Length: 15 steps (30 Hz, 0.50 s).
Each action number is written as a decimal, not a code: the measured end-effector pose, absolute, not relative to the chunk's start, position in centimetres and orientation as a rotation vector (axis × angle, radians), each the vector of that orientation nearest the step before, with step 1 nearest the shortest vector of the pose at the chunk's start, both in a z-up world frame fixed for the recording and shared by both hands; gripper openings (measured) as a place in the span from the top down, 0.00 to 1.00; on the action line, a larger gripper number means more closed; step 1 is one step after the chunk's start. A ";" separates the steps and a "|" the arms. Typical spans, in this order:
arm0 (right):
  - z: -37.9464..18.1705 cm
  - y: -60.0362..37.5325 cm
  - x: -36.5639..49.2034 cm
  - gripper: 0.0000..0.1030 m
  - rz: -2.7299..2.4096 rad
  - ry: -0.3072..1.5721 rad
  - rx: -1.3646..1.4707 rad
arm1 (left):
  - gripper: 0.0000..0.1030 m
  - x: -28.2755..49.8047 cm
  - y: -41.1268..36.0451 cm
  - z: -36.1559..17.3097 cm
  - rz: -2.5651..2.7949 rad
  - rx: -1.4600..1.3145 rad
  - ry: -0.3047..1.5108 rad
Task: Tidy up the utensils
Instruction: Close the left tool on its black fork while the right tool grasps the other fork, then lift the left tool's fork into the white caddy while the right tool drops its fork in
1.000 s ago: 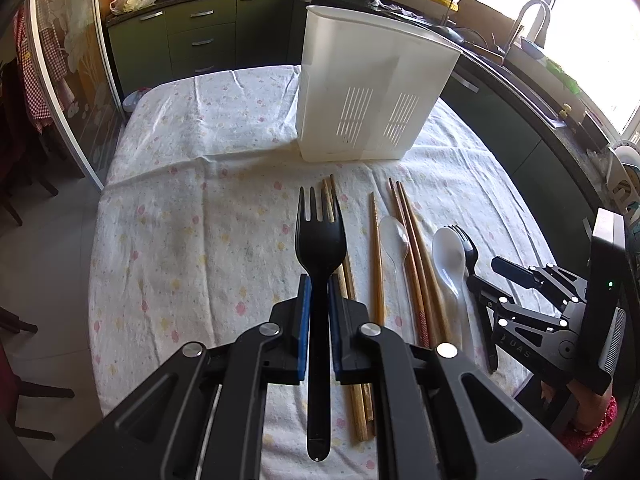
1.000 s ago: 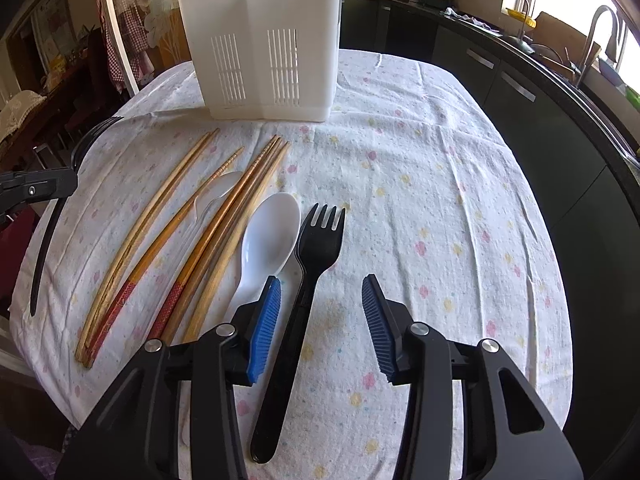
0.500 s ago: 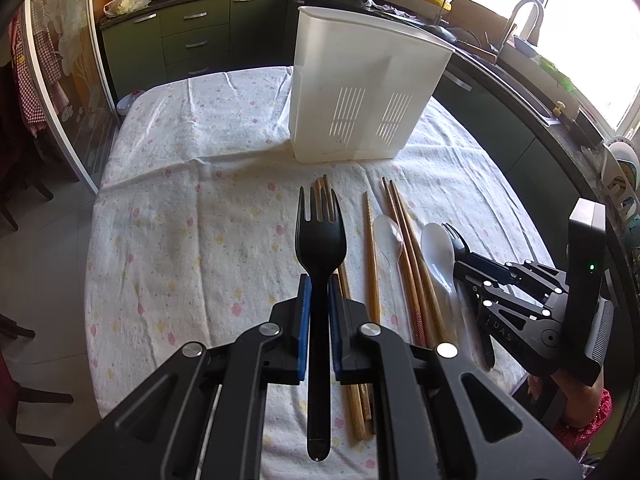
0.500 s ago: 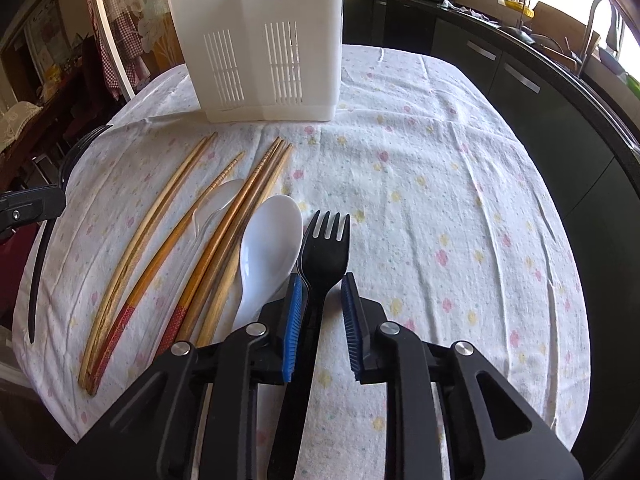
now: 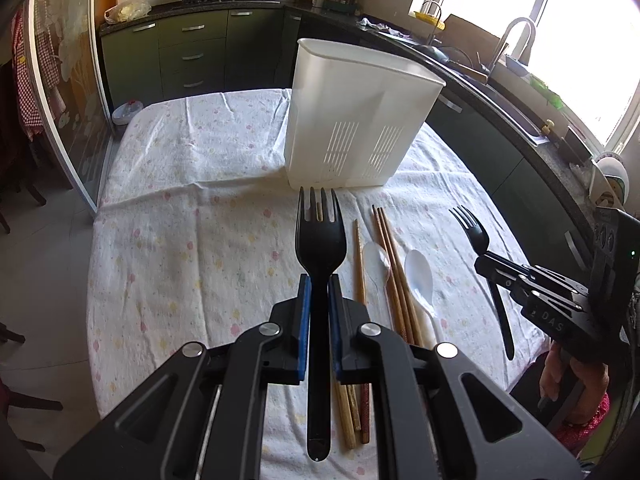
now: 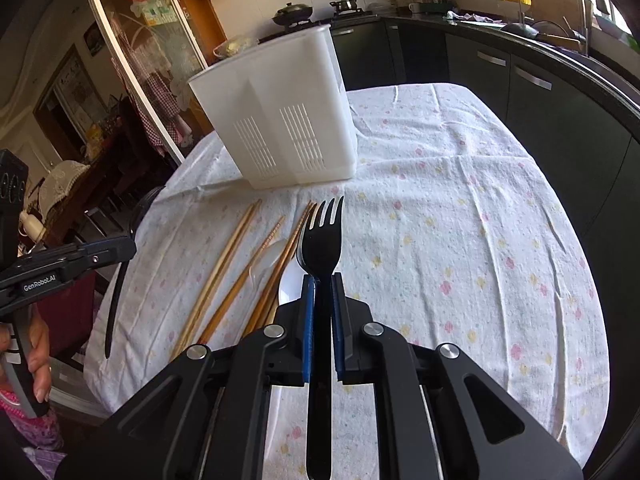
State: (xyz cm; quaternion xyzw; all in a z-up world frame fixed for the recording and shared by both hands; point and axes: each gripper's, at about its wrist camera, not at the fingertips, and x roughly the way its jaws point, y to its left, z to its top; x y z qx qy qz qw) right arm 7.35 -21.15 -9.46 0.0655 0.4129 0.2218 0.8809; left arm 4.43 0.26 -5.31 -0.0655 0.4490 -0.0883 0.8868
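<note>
Now both grippers clamp black forks: left gripper (image 5: 319, 312) fingers hold one black fork (image 5: 320, 240), right gripper (image 6: 322, 312) fingers another fork (image 6: 322, 236), near the white utensil holder (image 5: 352, 128).

I hold a black fork (image 5: 320, 240) in each claw, second fork (image 6: 321, 236) too, tines forward. Chopsticks (image 5: 390, 264) and, seemingly, two white spoons (image 5: 419, 276) lie before the slotted white holder (image 5: 352, 120).

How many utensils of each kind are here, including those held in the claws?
Black forks: 2, one in the left claw, one in the right claw
Wooden chopsticks: 6, though some lie partly behind a fork
White spoon: 1
Clear spoon: 1
Total: 10
</note>
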 end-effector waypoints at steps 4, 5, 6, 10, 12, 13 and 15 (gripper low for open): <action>-6.1 -22.0 6.3 0.91 0.473 0.739 0.169 | 0.92 5.1 -0.1 -1.6 -0.204 -0.133 0.814; -5.3 -22.2 6.0 0.91 0.475 0.706 0.178 | 0.91 5.4 -0.2 -0.4 -0.210 -0.134 0.770; -4.6 -22.4 5.8 0.91 0.477 0.673 0.189 | 0.91 5.7 -0.4 0.9 -0.213 -0.133 0.720; -2.3 -23.0 5.1 0.91 0.478 0.578 0.218 | 0.91 7.6 -0.7 5.8 -0.200 -0.144 0.470; -1.8 -23.2 5.1 0.91 0.480 0.561 0.226 | 0.91 8.9 -0.9 7.3 -0.186 -0.156 0.350; -1.7 -23.3 5.0 0.91 0.480 0.555 0.229 | 0.91 9.6 -0.9 7.6 -0.181 -0.159 0.297; -1.5 -23.6 5.0 0.91 0.478 0.552 0.236 | 0.91 11.3 -1.1 7.8 -0.185 -0.171 0.208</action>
